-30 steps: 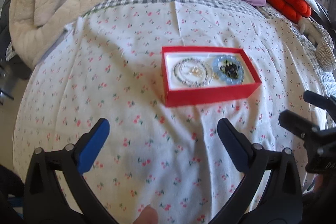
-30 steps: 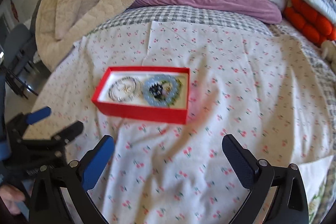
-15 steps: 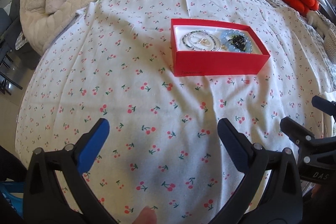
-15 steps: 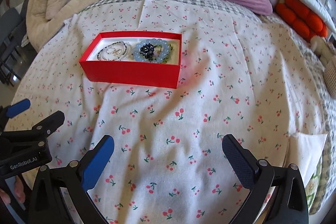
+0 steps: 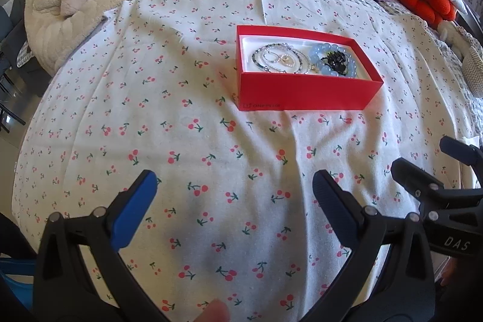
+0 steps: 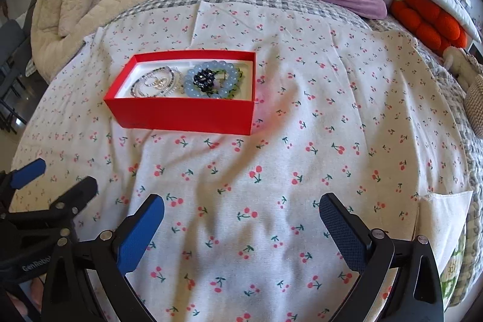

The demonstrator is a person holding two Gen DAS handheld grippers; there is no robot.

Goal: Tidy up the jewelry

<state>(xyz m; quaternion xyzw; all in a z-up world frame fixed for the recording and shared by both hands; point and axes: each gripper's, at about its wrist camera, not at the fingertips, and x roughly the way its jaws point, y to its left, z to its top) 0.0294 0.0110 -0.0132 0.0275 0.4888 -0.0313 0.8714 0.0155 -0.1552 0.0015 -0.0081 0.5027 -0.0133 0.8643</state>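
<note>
Red box (image 5: 305,92) open-topped on the cherry cloth (image 5: 211,159), white inside, 1 compartment only. Inside, on the left: thin bead strands (image 5: 273,58) coiled together with a small gold pendant (image 5: 286,59). On the right: a blue bracelet (image 6: 211,79) of fat round beads ringed about a dark cluster (image 6: 203,79), with a few green beads at its far edge. All jewelry in view already within the box walls; none visible loose on the cloth. Fits 2 stages alike: pieces gathered in and done, or a heaped box awaiting sorting.

Handling, as a judgement: strands light, limp, prone to tangle and to drag neighbours along when lifted; best pinched at a single loop near the coil's outer edge, away from the pendant. Blue bracelet heavier, smooth and likely slippery; best gripped across 1 bead of the ring on the side away from the strands, not on the cluster. Dark cluster's make too small to tell. Box stiff card, light, likely to slide on soft cloth if nudged; a grip on a short wall safest.

Left gripper (image 5: 232,189) spread wide, empty, low over the cloth near the box. Right gripper (image 6: 241,210) likewise spread wide, empty, over the cloth with the box ahead and left. Both well apart from the jewelry.
</note>
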